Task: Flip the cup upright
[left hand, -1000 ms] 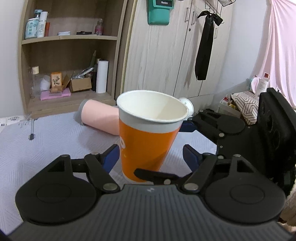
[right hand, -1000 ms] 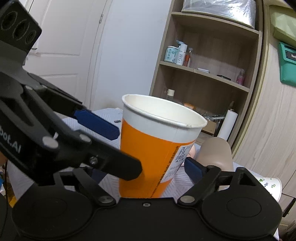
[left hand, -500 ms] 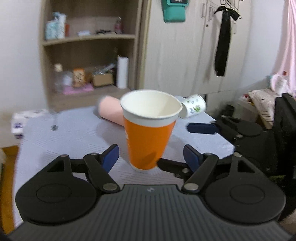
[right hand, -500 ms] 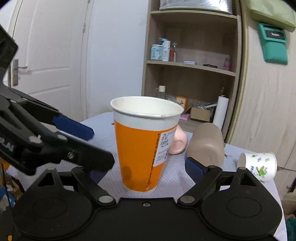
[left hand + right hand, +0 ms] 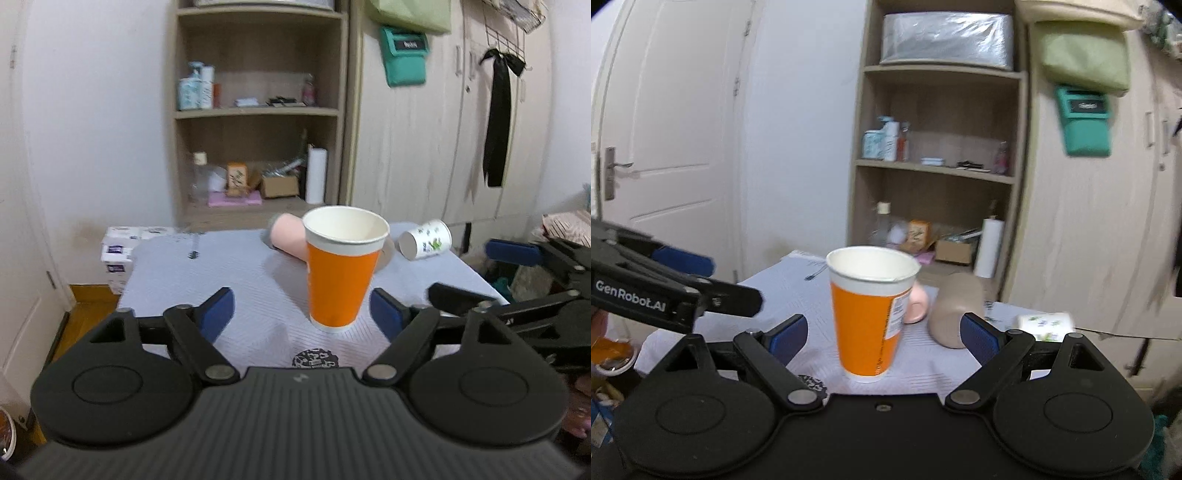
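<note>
An orange paper cup point(image 5: 341, 275) with a white rim stands upright on the grey-clothed table point(image 5: 207, 280); it also shows in the right wrist view point(image 5: 871, 314). My left gripper point(image 5: 302, 312) is open and empty, back from the cup near the table's front edge. My right gripper point(image 5: 882, 332) is open and empty, also back from the cup. Each gripper shows at the edge of the other's view, the right one point(image 5: 517, 273) and the left one point(image 5: 665, 291).
A pink cup point(image 5: 288, 240) lies on its side behind the orange cup, a beige one point(image 5: 955, 310) beside it. A white printed cup point(image 5: 426, 240) lies at the far right. A round dark coaster point(image 5: 315, 359) lies near the front. A shelf unit point(image 5: 258, 110) and wardrobe stand behind.
Both grippers have pulled back and up from the orange cup, which now stands free farther away. More of the table and room shows.
</note>
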